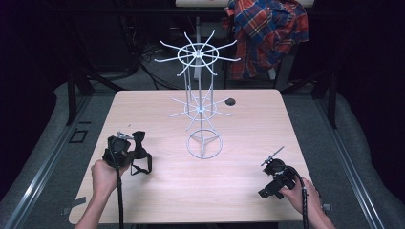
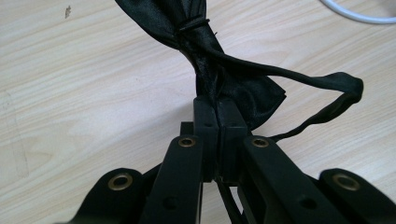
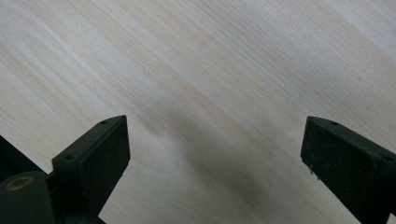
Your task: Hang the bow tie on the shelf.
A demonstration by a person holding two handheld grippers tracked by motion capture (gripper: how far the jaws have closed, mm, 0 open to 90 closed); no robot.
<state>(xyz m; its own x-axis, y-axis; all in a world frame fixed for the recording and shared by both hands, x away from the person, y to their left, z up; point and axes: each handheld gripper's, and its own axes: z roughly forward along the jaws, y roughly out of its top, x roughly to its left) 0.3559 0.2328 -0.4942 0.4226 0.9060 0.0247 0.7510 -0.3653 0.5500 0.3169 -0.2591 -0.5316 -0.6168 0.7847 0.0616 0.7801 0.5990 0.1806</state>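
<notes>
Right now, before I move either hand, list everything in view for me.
bow tie: one, black, near left of the table, pinched at its knot
wire rack: one, white, two tiers of hooks, table centre
table: one, light wood
round disc: one, dark, far side of table, right of the rack
plaid shirt: one, red and blue, hanging behind the table
left tongs: black, shut on the bow tie
right tongs: black, open over bare wood, near right
hands: two, one on each tongs

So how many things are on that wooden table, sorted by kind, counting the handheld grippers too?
Black satin bow tie: 1
White wire rack with spoke hooks: 1
Small dark round thing: 1
Handheld black grippers, left gripper and right gripper: 2
Total: 5
</notes>
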